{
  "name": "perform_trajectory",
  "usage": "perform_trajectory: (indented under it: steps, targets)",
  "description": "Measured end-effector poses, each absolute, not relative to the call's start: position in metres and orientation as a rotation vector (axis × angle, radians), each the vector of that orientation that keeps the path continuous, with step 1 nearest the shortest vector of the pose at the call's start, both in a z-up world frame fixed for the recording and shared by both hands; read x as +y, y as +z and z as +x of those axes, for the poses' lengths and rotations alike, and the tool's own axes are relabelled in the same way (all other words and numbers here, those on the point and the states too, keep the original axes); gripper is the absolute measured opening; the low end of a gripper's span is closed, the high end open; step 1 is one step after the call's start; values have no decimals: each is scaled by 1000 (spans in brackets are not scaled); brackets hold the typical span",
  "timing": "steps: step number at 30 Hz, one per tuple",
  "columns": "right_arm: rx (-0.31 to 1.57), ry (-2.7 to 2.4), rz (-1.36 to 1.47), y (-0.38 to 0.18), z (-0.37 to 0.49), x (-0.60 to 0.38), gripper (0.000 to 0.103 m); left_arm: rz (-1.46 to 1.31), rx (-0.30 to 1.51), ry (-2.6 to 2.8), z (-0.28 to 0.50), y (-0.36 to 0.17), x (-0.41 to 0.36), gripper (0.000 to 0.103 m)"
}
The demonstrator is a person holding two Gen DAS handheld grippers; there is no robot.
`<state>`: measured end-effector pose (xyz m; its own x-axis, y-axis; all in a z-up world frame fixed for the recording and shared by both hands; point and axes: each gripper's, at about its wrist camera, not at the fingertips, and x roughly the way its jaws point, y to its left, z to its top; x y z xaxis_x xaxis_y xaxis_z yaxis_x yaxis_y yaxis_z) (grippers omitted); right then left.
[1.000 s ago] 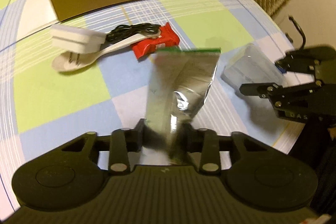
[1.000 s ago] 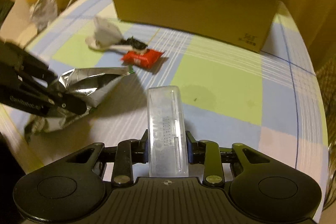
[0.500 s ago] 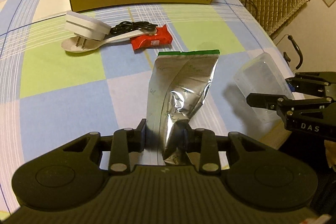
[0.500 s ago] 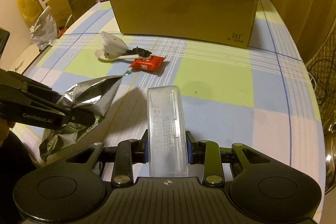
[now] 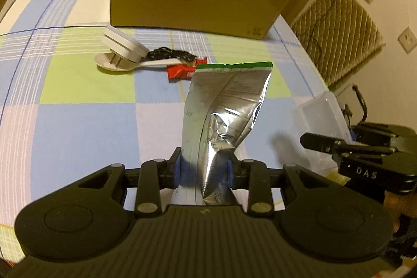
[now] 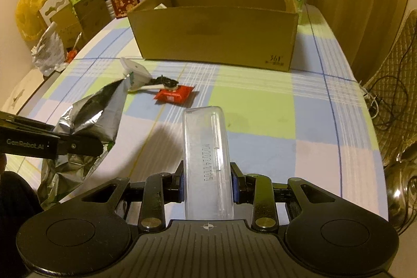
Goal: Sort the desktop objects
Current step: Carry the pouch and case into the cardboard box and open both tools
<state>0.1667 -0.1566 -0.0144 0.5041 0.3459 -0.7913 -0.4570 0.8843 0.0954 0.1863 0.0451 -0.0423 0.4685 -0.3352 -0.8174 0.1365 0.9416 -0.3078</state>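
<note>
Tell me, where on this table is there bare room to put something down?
The checked tablecloth is bare on the right, from the cardboard box down to the near edge. The wide strip in front of the grippers is free too. It is crowded at the left middle, where the white plug, black cable, white spoon and red packet huddle together.
</note>
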Motion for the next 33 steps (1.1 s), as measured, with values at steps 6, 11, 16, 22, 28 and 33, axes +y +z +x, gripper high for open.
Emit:
perform_trajectory:
  steps: [6, 11, 16, 22, 28, 33]
  targets:
    - [907, 489, -130, -8, 166, -158, 29, -230, 1011, -263, 178, -32, 46, 27]
    - [898, 492, -127, -5, 166, -159, 29, -226, 996, -246, 172, -26, 48, 27]
    - [894, 490, -121, -3, 166, -162, 29, -235, 984, -227, 171, -22, 54, 27]
    - [891, 479, -115, -1, 170, -166, 29, -245, 977, -209, 173, -18, 64, 27]
    - [879, 480, -116, 8, 180, -166, 29, -230, 964, -206, 183, -8, 71, 27]
    - [854, 489, -124, 24, 196, -163, 29, -210, 951, -209, 197, 6, 75, 27]
